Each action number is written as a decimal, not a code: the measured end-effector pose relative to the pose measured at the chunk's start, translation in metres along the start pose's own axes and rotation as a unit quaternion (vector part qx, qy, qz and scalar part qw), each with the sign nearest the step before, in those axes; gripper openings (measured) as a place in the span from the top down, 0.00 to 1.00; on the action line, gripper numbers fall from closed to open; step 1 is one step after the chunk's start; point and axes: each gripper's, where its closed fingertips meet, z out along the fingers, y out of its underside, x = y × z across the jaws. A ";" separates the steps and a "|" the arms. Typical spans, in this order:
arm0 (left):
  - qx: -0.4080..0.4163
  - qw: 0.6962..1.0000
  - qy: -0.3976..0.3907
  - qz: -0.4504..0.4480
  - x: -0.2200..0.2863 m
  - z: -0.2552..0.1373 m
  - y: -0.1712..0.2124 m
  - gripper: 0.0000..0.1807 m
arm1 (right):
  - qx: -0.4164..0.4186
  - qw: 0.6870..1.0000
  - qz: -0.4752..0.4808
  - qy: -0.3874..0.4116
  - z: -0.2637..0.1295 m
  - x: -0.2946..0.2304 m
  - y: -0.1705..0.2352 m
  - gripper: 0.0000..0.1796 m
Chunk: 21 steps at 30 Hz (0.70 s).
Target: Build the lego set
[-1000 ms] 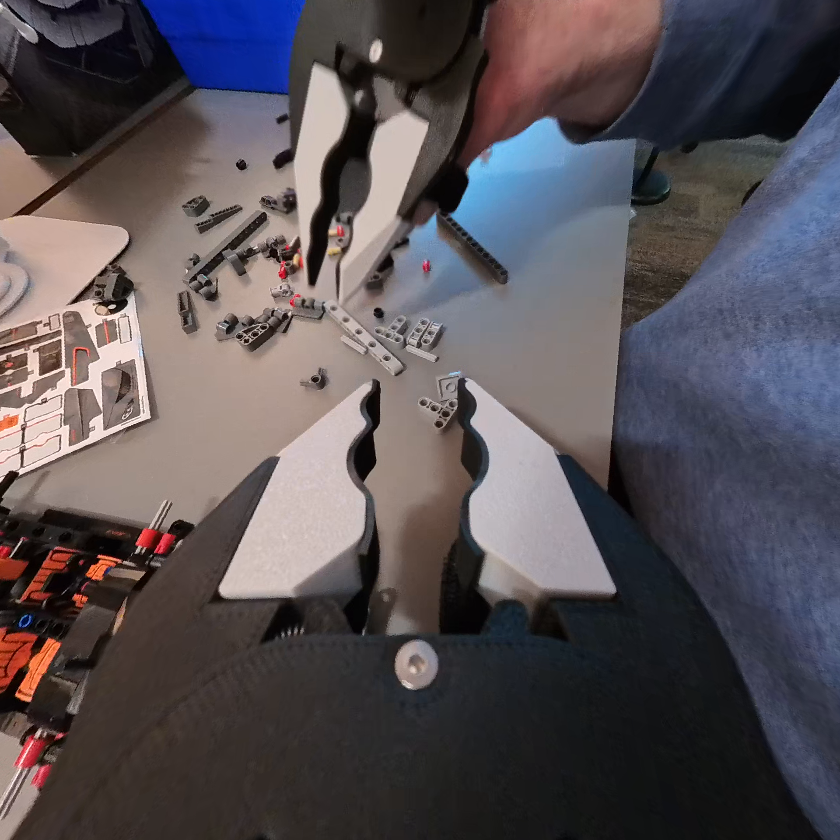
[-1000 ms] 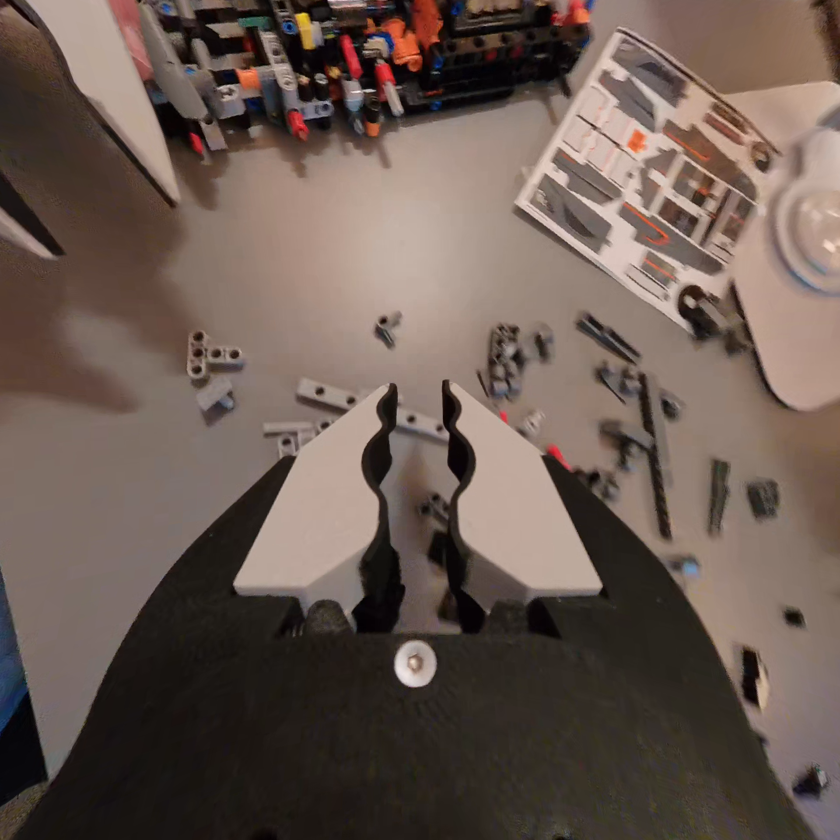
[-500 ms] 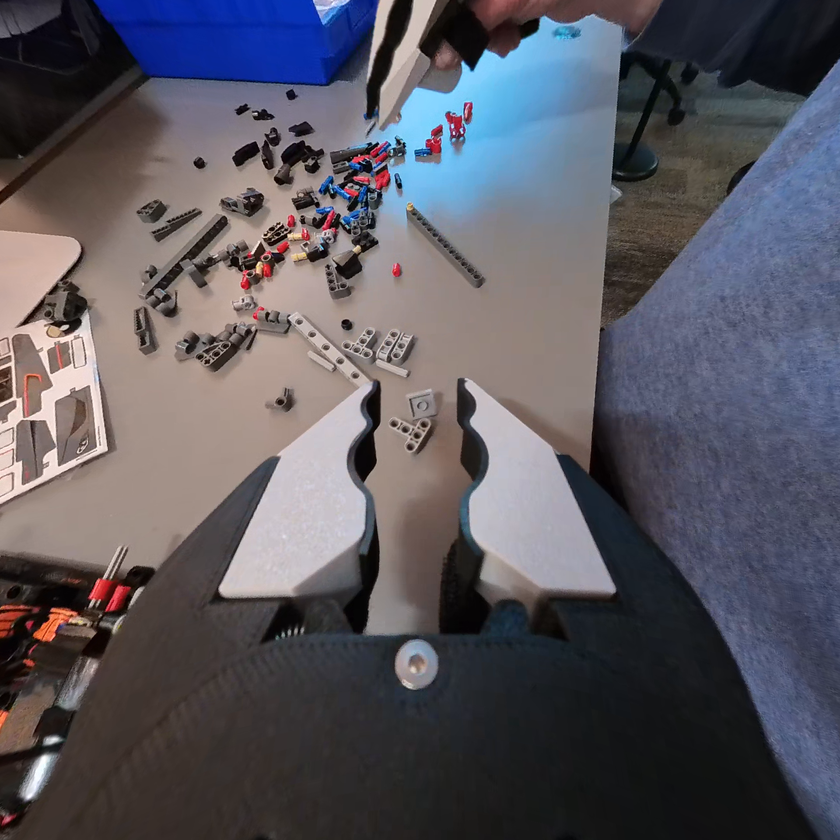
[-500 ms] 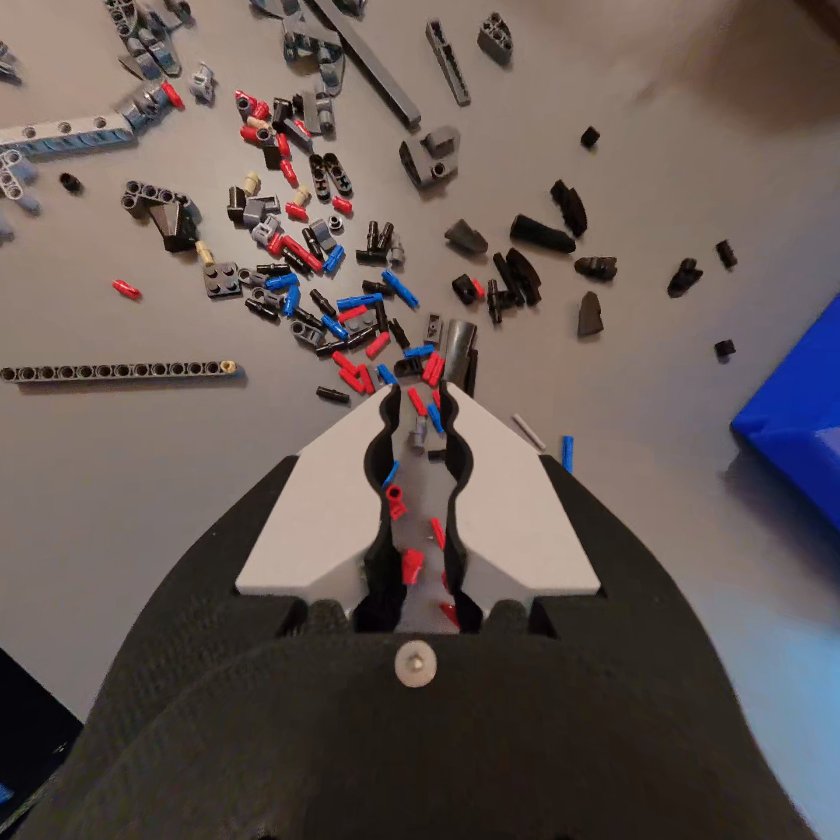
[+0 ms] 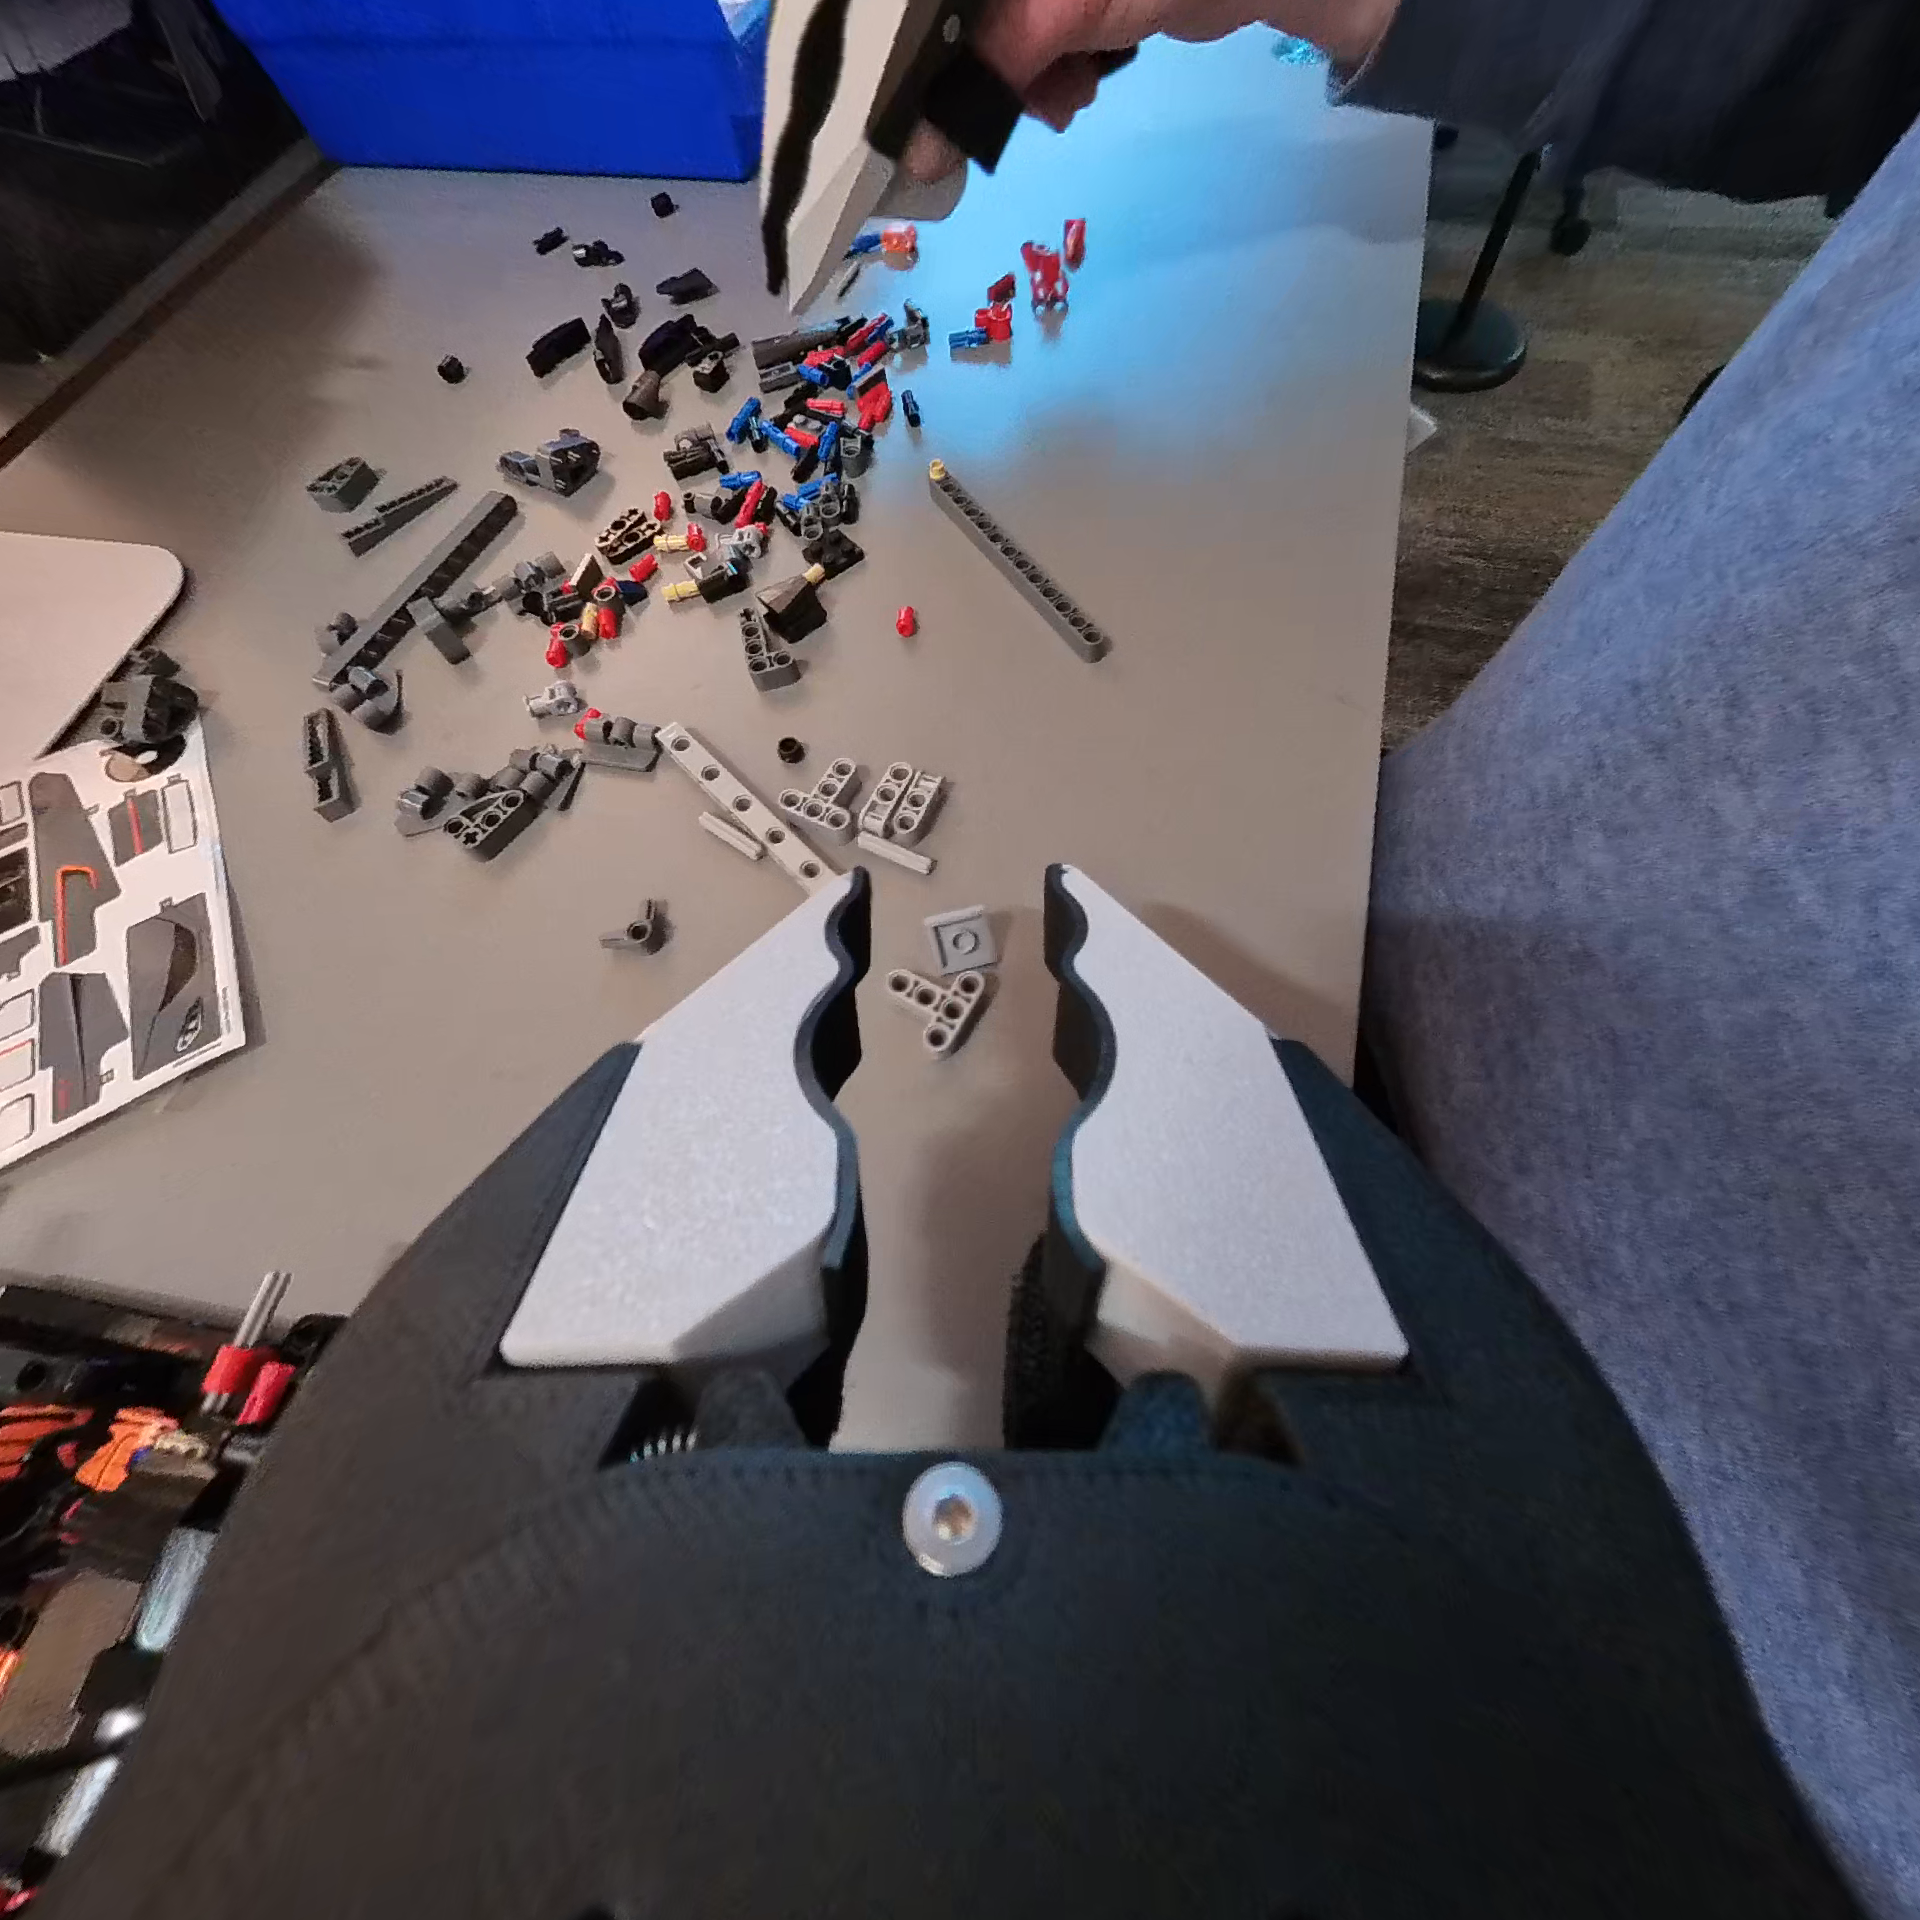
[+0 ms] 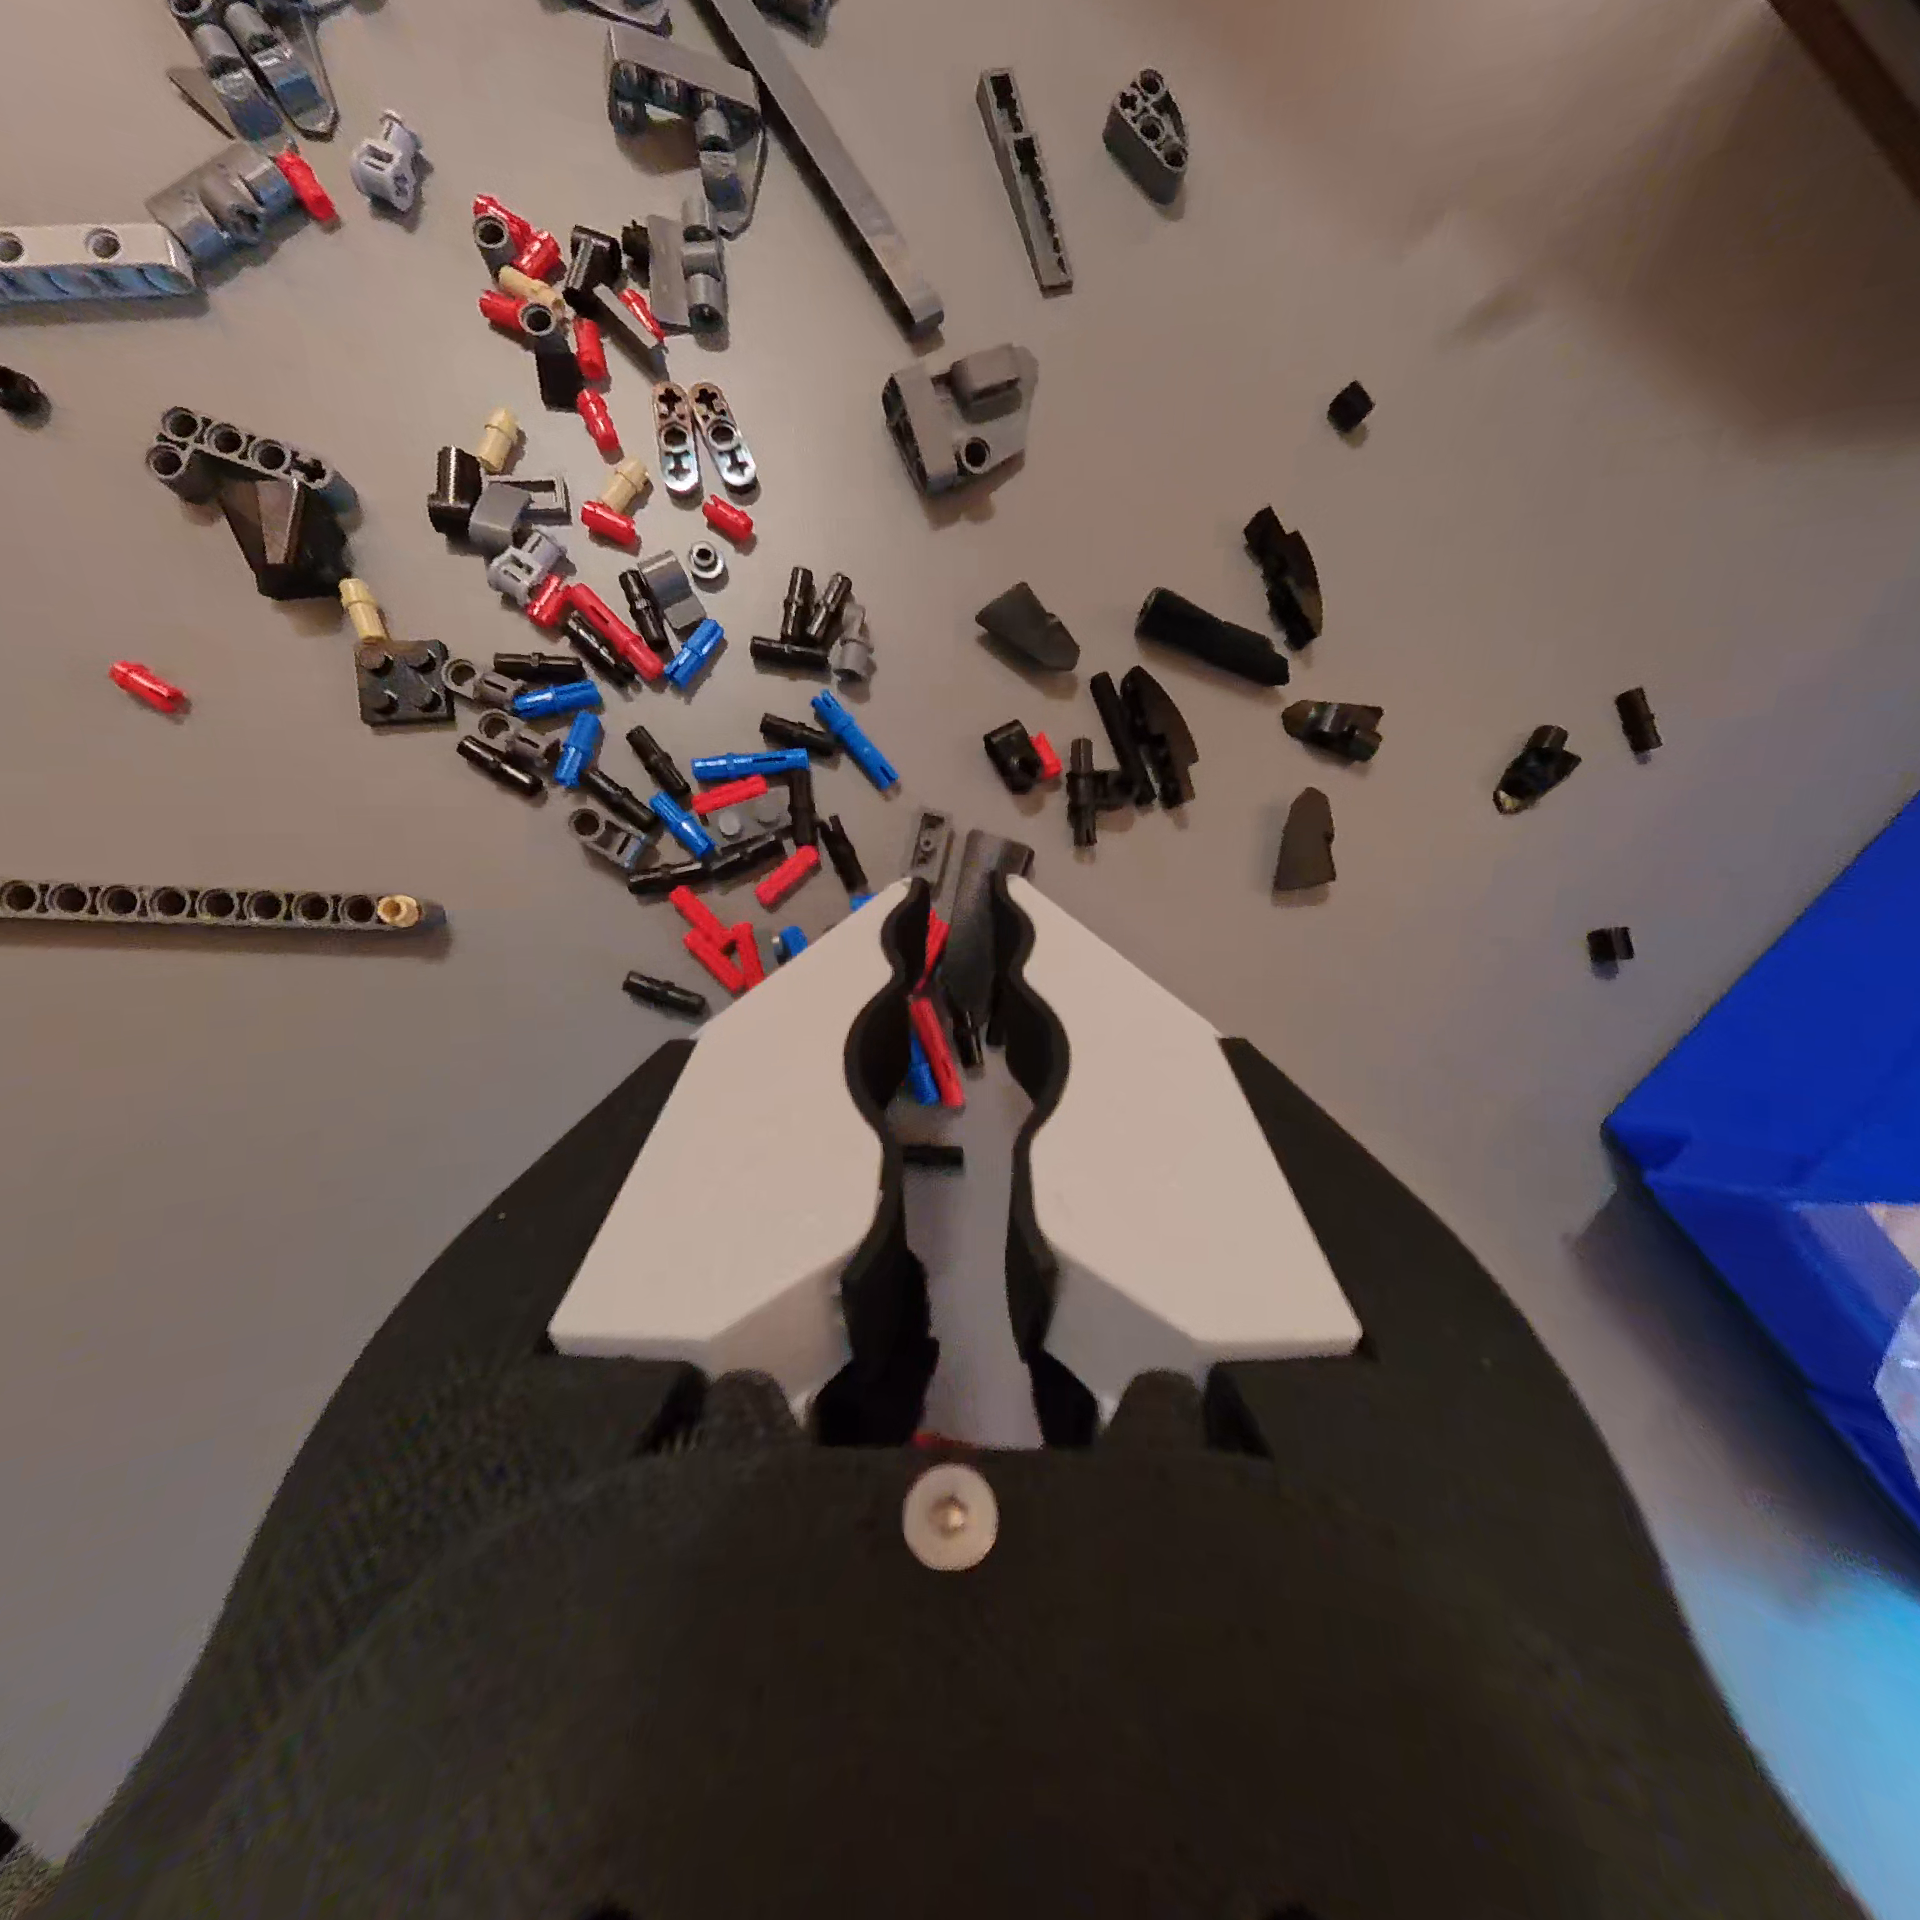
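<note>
- Left wrist view: the left gripper hangs low over the grey table with its jaws wide apart and nothing between them; in the gap just short of the fingertips lie a light grey T-shaped piece and a small square grey plate, the two almost touching; just past the left fingertip a pale holed strip runs off at a slant, with two more pale holed pieces beside it.
- Farther ahead the loose lego pieces spread across the table in black, grey, red and blue; a long grey beam lies ahead and a little right, apart from the heap.
- Far ahead the right gripper points down at the far side of the heap, held by a hand; a blue bin stands beyond it.
- To the left lies a sticker sheet; at the lower left, beside the tool body, part of the built lego model shows, black with orange and red.
- Right wrist view: the right gripper has its jaws narrowed to a slim gap; whether they pinch a piece I cannot tell; red and blue pins and a dark piece show through the gap on the table beneath.
- Ahead and left of the tips lie short pins; the long beam lies far left; black curved pieces lie ahead right; the blue bin sits at the right.
</note>
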 end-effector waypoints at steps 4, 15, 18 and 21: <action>0.004 1.000 0.010 -0.011 0.000 0.003 0.003 0.83 | -0.011 0.999 0.015 -0.030 0.004 -0.006 0.016 0.96; 0.000 1.000 0.013 -0.011 0.002 0.006 0.003 0.83 | -0.003 0.999 0.005 -0.031 0.000 -0.011 0.009 0.96; -0.003 1.000 0.018 -0.010 0.004 0.009 0.004 0.83 | 0.007 0.998 -0.009 -0.054 0.003 -0.027 -0.003 0.96; -0.005 1.000 0.021 -0.010 0.006 0.011 0.005 0.83 | 0.012 0.997 -0.027 -0.072 0.009 -0.040 -0.012 0.96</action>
